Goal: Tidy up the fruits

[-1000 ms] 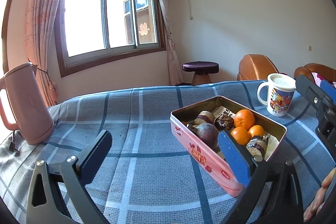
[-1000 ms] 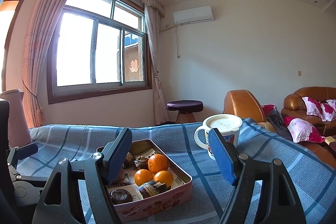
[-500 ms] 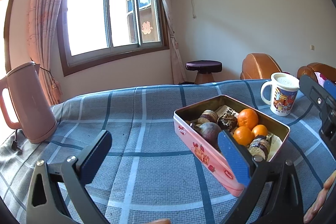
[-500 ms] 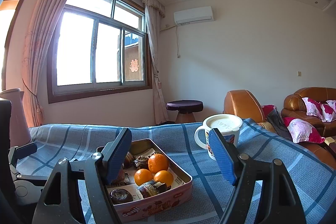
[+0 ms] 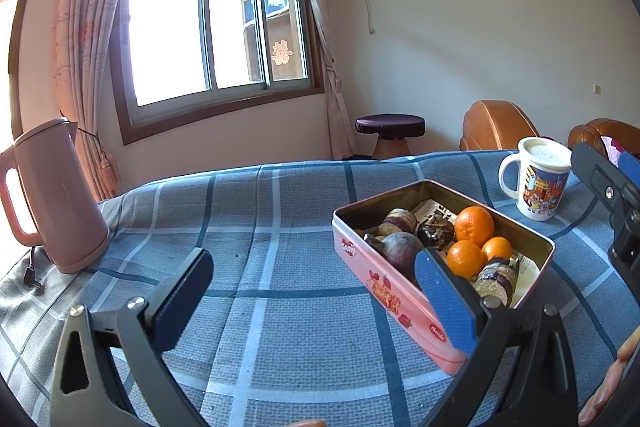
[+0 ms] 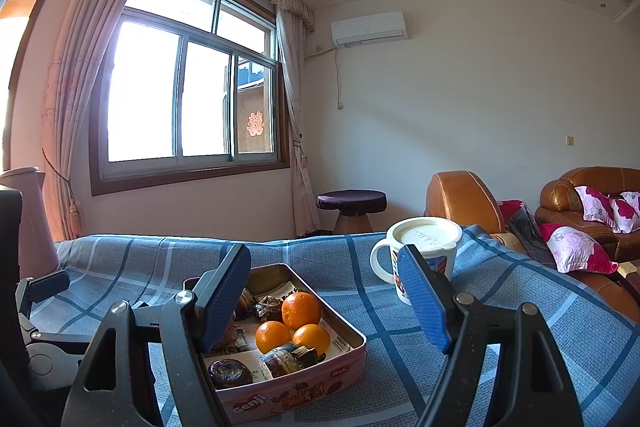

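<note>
A pink tin (image 5: pixel 384 281) is sitting on the blue checked tablecloth (image 5: pixel 256 227), holding three oranges (image 5: pixel 474 225) and some dark fruits (image 5: pixel 400 251). The left gripper (image 5: pixel 316 291) is hovering before it with jaws spread wide and empty. The right gripper (image 6: pixel 326 297) is likewise gaping, gripping nothing, near a lidded mug (image 6: pixel 424 247).

Light source: daylight reaches you through the window (image 5: pixel 208 35), blown out to white in both views.
Brightness: your room is bright; wall and ceiling evenly lit.
Glare: a warm pink haze washes the curtain (image 6: pixel 80 75) beside the glass.
Shadows: soft ones inside the tin (image 5: pixel 384 283).
Distortion: your fisheye bends straight edges; corners go black.
Focus: sharp throughout.
</note>
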A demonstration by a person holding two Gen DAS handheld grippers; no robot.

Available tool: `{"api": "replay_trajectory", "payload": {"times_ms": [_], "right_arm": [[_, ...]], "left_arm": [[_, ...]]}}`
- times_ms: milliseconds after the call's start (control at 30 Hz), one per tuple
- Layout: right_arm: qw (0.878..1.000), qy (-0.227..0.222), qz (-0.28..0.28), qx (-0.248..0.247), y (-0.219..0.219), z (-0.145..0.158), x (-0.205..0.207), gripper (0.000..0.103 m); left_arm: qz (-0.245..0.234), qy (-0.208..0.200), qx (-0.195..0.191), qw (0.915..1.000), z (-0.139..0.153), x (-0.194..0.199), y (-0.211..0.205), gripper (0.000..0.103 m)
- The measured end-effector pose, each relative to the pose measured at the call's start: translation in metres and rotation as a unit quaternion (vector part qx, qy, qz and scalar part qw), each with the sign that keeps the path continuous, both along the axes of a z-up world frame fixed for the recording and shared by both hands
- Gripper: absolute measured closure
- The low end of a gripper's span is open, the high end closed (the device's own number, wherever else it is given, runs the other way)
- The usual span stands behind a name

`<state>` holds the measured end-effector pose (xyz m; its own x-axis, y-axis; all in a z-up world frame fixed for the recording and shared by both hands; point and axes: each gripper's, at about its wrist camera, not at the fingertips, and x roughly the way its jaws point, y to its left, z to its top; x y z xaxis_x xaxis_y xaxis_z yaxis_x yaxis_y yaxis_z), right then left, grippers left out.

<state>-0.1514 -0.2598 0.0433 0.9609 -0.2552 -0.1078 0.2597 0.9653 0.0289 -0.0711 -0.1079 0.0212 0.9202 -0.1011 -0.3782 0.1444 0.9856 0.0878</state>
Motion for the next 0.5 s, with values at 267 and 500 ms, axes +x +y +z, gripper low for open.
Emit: {"api": "replay_trajectory", "payload": {"times_ms": [267, 500], "right_arm": [[1.0, 0.002, -0.001, 0.0, -0.0001, -0.0008, 0.0005, 0.026], [1.0, 0.002, 0.0, 0.0, -0.0002, -0.0012, 0.0002, 0.026]], "left_arm": [[0.002, 0.001, 0.001, 1.0, -0.0007, -0.0001, 0.0002, 0.0], [0.006, 0.004, 0.003, 1.0, -0.0016, 0.0013, 0.0007, 0.0]]}}
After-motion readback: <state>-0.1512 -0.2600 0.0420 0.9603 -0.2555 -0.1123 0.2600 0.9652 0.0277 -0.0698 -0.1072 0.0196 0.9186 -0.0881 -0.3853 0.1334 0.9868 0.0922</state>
